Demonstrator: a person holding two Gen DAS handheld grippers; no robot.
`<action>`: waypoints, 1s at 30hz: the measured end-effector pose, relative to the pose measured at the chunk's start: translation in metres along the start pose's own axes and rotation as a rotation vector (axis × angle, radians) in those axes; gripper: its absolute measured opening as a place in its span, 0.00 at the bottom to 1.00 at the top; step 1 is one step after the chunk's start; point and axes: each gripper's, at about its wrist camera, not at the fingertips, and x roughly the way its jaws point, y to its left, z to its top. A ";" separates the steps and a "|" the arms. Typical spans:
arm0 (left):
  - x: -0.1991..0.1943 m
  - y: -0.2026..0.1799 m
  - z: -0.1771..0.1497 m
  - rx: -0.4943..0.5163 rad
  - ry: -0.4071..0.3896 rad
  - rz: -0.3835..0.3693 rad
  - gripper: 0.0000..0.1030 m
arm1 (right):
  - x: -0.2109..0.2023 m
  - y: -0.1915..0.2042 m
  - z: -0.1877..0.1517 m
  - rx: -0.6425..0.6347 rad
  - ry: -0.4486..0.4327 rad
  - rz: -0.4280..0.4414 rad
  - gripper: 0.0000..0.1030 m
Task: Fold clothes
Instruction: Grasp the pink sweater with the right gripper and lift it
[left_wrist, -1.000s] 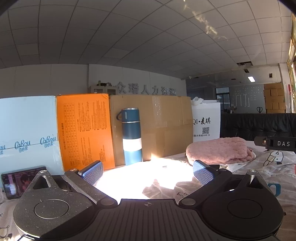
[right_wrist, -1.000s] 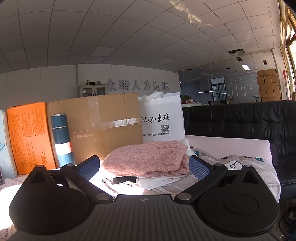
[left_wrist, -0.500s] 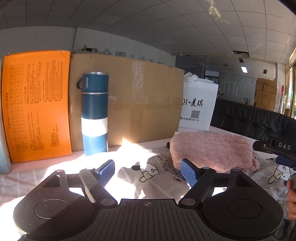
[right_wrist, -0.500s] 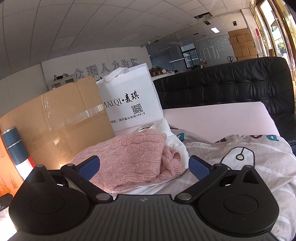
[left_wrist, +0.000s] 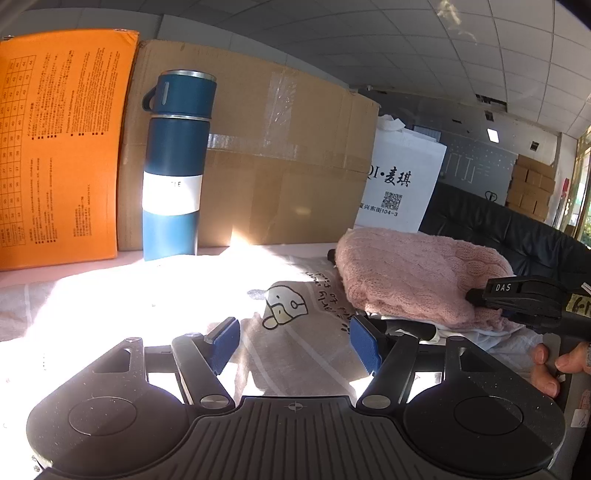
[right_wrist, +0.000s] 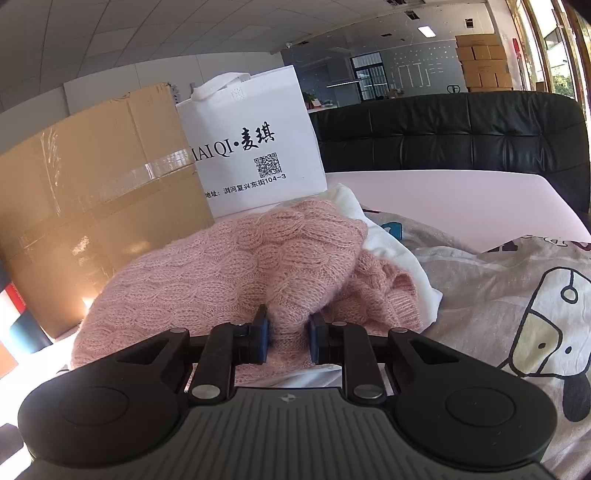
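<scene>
Behind sweater (right_wrist: 229, 273): bag (right_wrist: 247, 144) "MAIQI" | right tool (right_wrist: 288, 332) pinching sweater | left tool (left_wrist: 293, 345) wide

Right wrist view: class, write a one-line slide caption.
Right gripper fingers pinch a fold of the pink knit sweater lying before a white bag.

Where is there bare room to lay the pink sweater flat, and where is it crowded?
Free: the sunlit printed sheet between the blue flask and the left tongs, and the bare pink surface before the black sofa. Crowded: around the pink sweater, pinched by the right tongs, against the cardboard box and white bag.
</scene>
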 end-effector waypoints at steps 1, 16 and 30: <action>0.000 0.000 -0.001 0.003 -0.002 -0.006 0.65 | -0.007 0.000 0.002 0.015 -0.007 0.041 0.16; -0.027 -0.033 -0.012 0.219 -0.180 -0.105 0.93 | -0.124 0.071 0.014 -0.014 -0.021 0.700 0.15; -0.113 -0.038 0.002 0.222 -0.409 -0.197 0.09 | -0.210 0.107 0.007 -0.112 -0.102 0.940 0.15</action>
